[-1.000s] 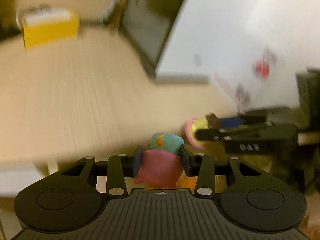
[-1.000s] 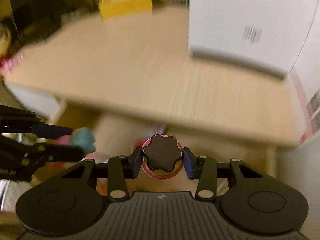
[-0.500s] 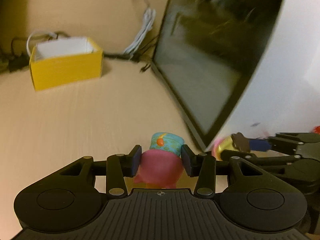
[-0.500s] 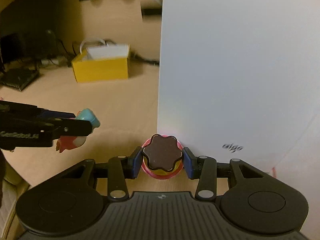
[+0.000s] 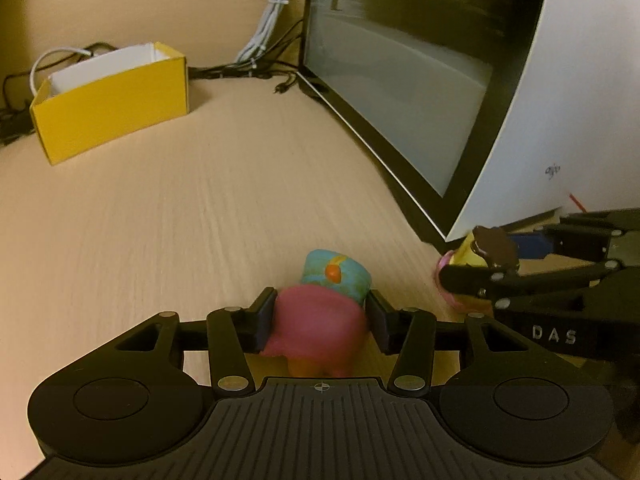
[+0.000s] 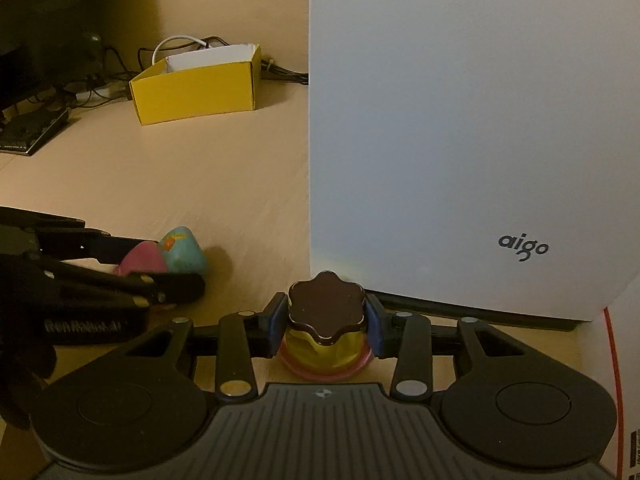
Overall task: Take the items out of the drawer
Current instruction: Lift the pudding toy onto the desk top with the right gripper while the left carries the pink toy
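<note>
- Left wrist view: risk of the pink-and-teal toy (image 5: 320,316) tipping once let go, being soft-looking, top-heavy and pinched only at its pink lower half; worse if released before resting on the desk (image 5: 160,220).
- Also a risk of knocking the white computer case (image 6: 460,140), standing just beyond the flower-topped toy (image 6: 326,326), with any forward push of the right gripper (image 6: 326,330).
- Possible clash between the two tools, working near each other just left of the case.
- Left gripper (image 5: 320,320): narrowed to the toy's width, both pads pressing its pink sides, low over the desk, left of the case; contact with the wood hard to judge.
- Right gripper: closed snugly on the flower-topped toy, directly in front of the case.
- Yellow box (image 5: 112,100) well left of the case, far back, untouched.
</note>
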### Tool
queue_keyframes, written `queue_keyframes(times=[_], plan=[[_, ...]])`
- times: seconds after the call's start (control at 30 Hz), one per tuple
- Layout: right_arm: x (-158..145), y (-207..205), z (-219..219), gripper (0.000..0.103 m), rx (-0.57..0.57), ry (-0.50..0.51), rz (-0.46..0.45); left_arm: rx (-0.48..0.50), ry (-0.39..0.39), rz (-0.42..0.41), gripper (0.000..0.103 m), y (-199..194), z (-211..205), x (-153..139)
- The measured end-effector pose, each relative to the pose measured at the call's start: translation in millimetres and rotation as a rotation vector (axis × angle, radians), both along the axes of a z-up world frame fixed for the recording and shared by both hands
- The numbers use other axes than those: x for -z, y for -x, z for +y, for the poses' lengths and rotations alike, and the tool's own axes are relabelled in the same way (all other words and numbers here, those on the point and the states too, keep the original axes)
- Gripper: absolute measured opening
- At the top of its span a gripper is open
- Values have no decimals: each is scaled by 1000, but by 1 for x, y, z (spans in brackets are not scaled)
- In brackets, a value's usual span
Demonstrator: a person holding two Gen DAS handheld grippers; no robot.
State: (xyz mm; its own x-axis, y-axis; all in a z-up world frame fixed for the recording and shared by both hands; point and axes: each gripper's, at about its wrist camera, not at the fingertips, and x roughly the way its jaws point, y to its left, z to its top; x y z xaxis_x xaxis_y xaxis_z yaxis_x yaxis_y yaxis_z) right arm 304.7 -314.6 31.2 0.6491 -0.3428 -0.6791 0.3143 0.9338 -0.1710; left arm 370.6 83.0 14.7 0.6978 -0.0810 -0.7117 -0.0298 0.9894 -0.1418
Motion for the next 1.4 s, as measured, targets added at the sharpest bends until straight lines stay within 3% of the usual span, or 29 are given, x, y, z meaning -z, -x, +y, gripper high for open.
queue_keyframes(times=[0.1,0.23,0.43,0.57,0.7,0.8,0.87,0.97,1.13,1.27,1.4], plan=[[-7,6,-2,49,15,-5,8,-16,-6,-24,53,7,3,-9],[-17,11,5,64,15,-4,-25,-17,-24,-75,53,25,4,-29],[-31,34,30,70,8,42,-68,-13,-45,-148,53,67,-2,-56],[-34,62,50,91,-21,66,-83,40,-13,-146,52,105,-11,-59],[-29,84,75,103,-15,111,-91,113,6,-76,53,134,-27,-45],[-23,114,88,103,1,151,-102,151,5,4,53,145,-38,-25],[-15,119,92,103,5,148,-48,171,-3,77,53,148,-43,-11],[-9,127,84,103,29,79,34,176,-14,160,53,150,-45,7],[-1,144,55,96,178,-62,103,168,4,262,52,143,-46,29],[14,155,38,95,272,-108,129,133,49,290,52,128,-49,42],[25,158,38,95,275,-113,163,92,107,294,52,113,-54,46]])
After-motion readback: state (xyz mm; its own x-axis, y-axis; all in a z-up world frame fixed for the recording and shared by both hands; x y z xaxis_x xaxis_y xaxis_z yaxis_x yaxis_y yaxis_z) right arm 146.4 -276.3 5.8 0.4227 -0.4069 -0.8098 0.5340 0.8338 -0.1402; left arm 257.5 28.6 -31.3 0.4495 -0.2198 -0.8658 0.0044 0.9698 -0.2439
